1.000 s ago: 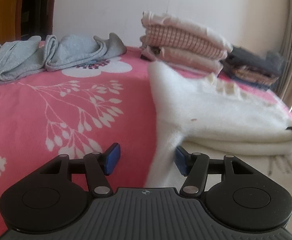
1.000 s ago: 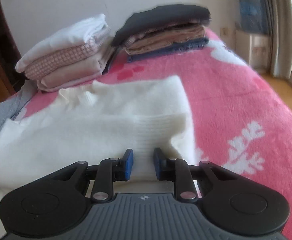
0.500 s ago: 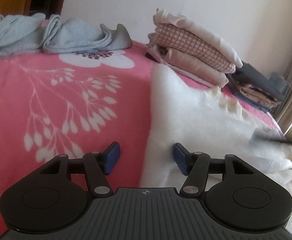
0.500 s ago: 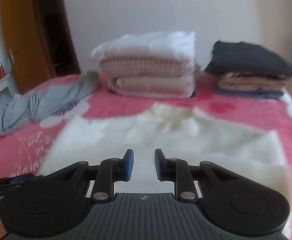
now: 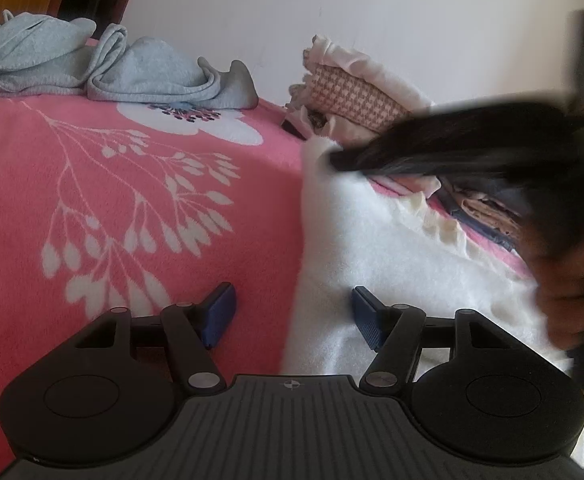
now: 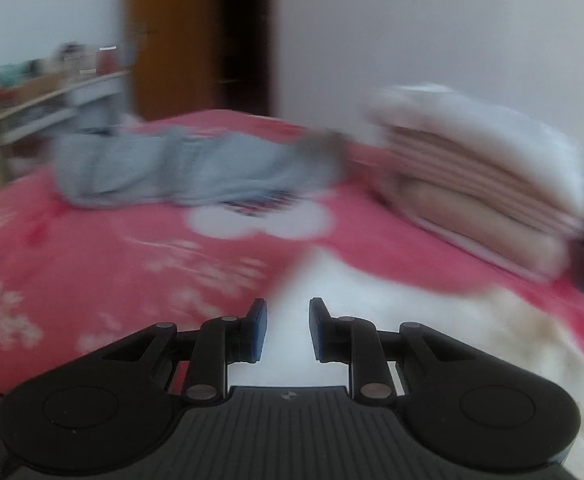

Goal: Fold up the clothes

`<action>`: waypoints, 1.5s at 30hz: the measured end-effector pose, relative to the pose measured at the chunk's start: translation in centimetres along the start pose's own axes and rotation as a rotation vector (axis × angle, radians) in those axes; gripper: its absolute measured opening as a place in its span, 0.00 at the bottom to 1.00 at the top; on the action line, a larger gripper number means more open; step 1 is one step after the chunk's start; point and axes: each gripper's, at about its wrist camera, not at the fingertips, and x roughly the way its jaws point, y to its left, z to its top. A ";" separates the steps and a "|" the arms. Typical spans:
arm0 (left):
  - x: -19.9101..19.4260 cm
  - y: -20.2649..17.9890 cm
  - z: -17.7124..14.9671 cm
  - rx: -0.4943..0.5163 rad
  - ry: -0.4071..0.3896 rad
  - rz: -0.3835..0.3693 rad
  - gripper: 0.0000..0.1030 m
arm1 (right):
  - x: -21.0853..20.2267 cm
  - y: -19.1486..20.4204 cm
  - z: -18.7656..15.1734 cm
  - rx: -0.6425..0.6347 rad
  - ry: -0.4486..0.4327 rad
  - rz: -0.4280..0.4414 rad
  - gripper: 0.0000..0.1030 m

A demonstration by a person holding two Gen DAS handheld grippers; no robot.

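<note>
Left view only: a blurred dark shape [image 5: 452, 140] and a blurred hand [image 5: 572, 292] crossed the right side, over the white sweater [image 5: 392, 264].
Right view only: a wooden door [image 6: 195, 40] and a shelf [image 6: 51, 96], all smeared.
Sweater: fluffy, white, flat on the pink flowered blanket [image 5: 111, 200], its edge between the left fingers.
Other clothes: crumpled grey garment [image 5: 143, 72]; folded stack [image 5: 356, 96], checked layer in it.
Left gripper [image 5: 292, 316]: low, fingers wide apart and just been opening, pads not pressing the sweater.
Right gripper [image 6: 285, 330]: fingers a little apart, nothing between, sweater below.
</note>
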 end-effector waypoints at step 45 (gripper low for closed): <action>0.0 0.0 -0.9 0.002 -0.045 -0.027 0.69 | 6.0 -24.9 -0.3 0.701 0.227 -0.399 0.31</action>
